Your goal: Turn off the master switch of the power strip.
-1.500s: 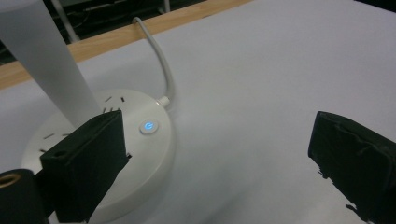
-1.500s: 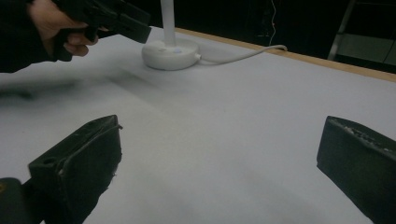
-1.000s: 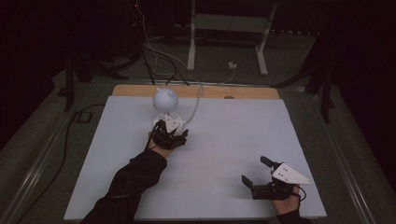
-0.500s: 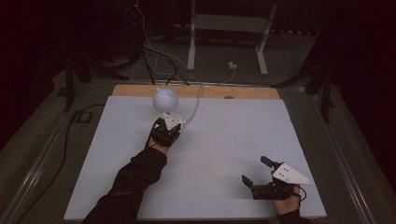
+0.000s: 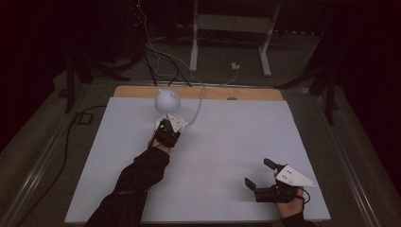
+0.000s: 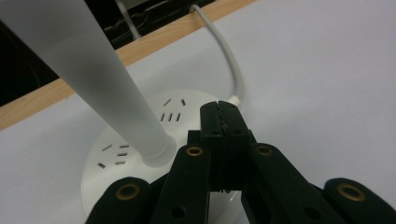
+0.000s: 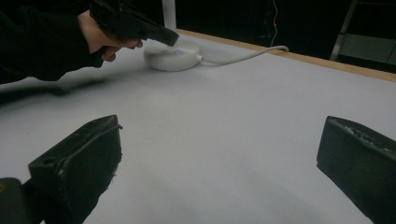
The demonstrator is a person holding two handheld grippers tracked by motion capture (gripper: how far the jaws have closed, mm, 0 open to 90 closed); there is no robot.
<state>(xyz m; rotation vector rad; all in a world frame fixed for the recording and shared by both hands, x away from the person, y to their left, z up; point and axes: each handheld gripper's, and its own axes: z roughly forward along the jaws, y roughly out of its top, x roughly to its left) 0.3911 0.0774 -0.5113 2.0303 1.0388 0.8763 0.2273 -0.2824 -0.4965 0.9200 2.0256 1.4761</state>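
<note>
A white lamp stands at the table's back left, with a round head (image 5: 167, 100), a tapering stem (image 6: 93, 70) and a flat round base (image 6: 135, 140) marked with small slots. My left gripper (image 5: 166, 126) is shut, its jaws pressed together with nothing between them. Its tips (image 6: 220, 109) sit over the base just right of the stem. A white cable (image 6: 229, 60) runs from the base off the back edge. My right gripper (image 5: 260, 173) is open near the front right corner, over bare table (image 7: 219, 154). From the right gripper view, the left gripper (image 7: 135, 21) hovers over the base (image 7: 172, 56).
The white table top (image 5: 227, 137) has a wooden strip (image 5: 236, 93) along its back edge. Beyond it, cables (image 5: 156, 61) lie on the dark floor beside a metal stand (image 5: 231, 23). A dark-sleeved forearm (image 5: 137, 179) reaches across the left half.
My left gripper has edged forward over the lamp's base. The right gripper has stayed where it was.
</note>
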